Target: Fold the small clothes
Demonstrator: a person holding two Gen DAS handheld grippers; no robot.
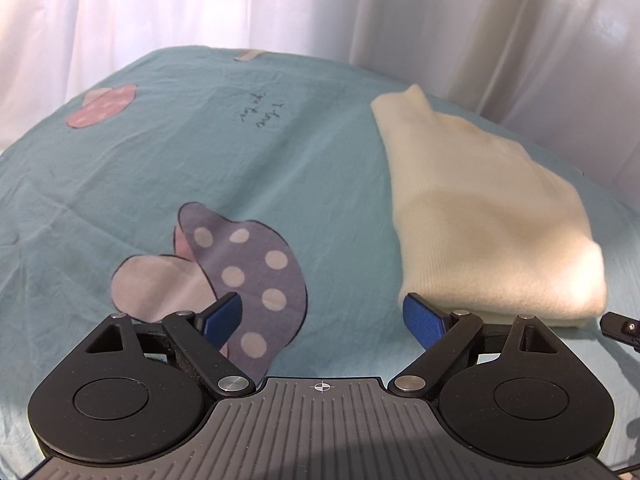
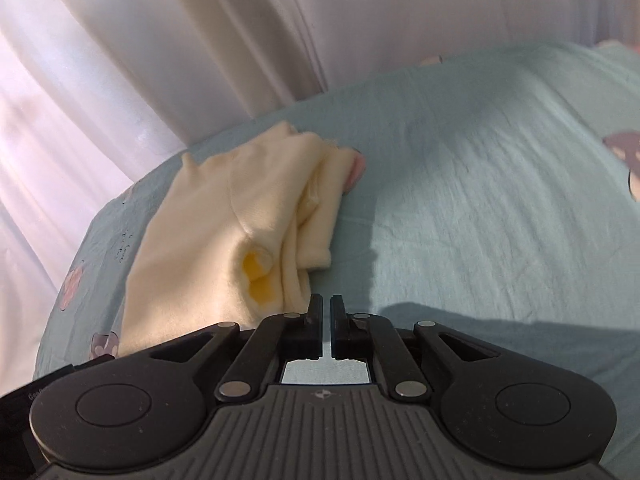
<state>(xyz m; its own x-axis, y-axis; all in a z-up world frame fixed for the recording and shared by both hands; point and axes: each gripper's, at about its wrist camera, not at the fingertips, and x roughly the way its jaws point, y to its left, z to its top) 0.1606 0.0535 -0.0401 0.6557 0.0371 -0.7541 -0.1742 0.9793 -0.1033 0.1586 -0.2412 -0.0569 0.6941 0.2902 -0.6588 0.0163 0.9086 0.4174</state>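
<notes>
The cream garment lay folded on the bed, off to the right of the left gripper – its near corner sat just beyond the right blue pad, though whether the two touched could not be told. In the right wrist view the same garment lay ahead and to the left of the right gripper, with its layered edges and a yellow inner patch facing the camera, close to the fingertips but not between them.

The bed was covered by a teal sheet printed with spotted mushroom shapes and a line of handwriting-style text. Pale curtains hung behind it, bright with daylight.

The left gripper's jaws stood wide apart, holding nothing, with bare sheet between the pads. The right gripper's jaws were clenched nearly together – only a thin slit remained – and nothing was caught between them.
</notes>
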